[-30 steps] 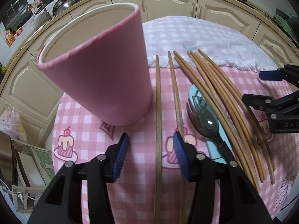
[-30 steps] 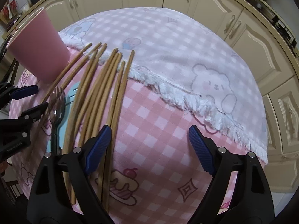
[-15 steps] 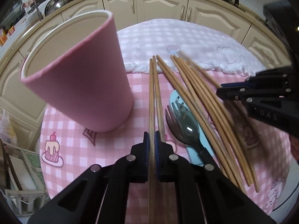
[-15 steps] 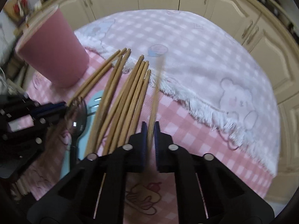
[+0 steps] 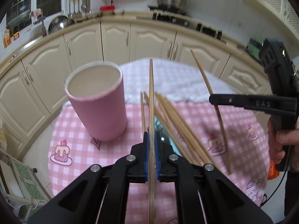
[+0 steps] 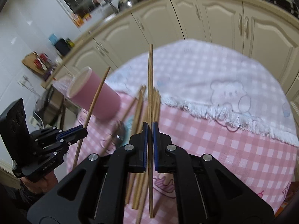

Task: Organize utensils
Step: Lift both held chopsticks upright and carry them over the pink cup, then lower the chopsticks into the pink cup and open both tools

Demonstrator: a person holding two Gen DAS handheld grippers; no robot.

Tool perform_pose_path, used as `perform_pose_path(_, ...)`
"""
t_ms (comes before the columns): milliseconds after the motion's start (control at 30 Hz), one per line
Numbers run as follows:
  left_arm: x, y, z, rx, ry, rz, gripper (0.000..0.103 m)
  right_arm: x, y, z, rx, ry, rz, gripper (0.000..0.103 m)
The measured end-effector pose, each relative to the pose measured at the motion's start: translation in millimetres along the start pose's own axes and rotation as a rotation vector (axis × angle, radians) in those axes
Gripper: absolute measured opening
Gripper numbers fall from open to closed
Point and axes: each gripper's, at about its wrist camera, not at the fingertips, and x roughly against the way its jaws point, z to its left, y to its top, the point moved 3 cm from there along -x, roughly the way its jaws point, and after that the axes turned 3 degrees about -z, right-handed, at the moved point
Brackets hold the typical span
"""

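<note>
My left gripper (image 5: 151, 140) is shut on a wooden chopstick (image 5: 151, 93) and holds it lifted above the table, right of the upright pink cup (image 5: 97, 102). My right gripper (image 6: 150, 130) is shut on another chopstick (image 6: 150, 85), also lifted. In the left wrist view the right gripper (image 5: 213, 99) holds its chopstick (image 5: 207, 82) tilted at the right. In the right wrist view the left gripper (image 6: 82, 129) shows at the left with its chopstick (image 6: 95, 100) in front of the pink cup (image 6: 93, 97). Several chopsticks (image 5: 175, 119) lie on the pink checked cloth (image 5: 74, 130) over a teal spoon rest, mostly hidden.
A dark fork (image 6: 117, 132) lies beside the loose chopsticks (image 6: 139, 104). A white fringed cloth (image 6: 214, 85) covers the far half of the round table. Cream kitchen cabinets (image 5: 115, 39) curve behind. The table edge drops off at the left (image 5: 46, 149).
Both grippers closed on a chopstick each, then lifted them off the table. The cameras now sit higher and look more level, with the cup farther away.
</note>
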Motion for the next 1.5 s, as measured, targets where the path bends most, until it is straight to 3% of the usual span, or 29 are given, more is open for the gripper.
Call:
perform_pose_path(400, 81, 53, 25, 0.121, 0.016, -0.352, 0.005, 61, 34, 48, 0.070, 0.124, -0.193, 0.006)
perform_pose_path(633, 111, 105, 46, 0.156, 0.077, -0.540, 0.006, 89, 95, 109, 0.165, 0.204, -0.361, 0.006)
perform_pose_path(833, 113, 141, 55, 0.169, 0.106, -0.658, 0.006, 81, 136, 143, 0.219, 0.197, -0.457, 0.006)
perform_pose_path(1100, 79, 147, 65, 0.172, 0.133, -0.686, 0.006, 34, 145, 144, 0.216, 0.163, -0.458, 0.006)
perform_pose_path(1500, 27, 120, 83, 0.211, 0.154, -0.612, 0.006, -12, 128, 134, 0.202, 0.143, -0.347, 0.007)
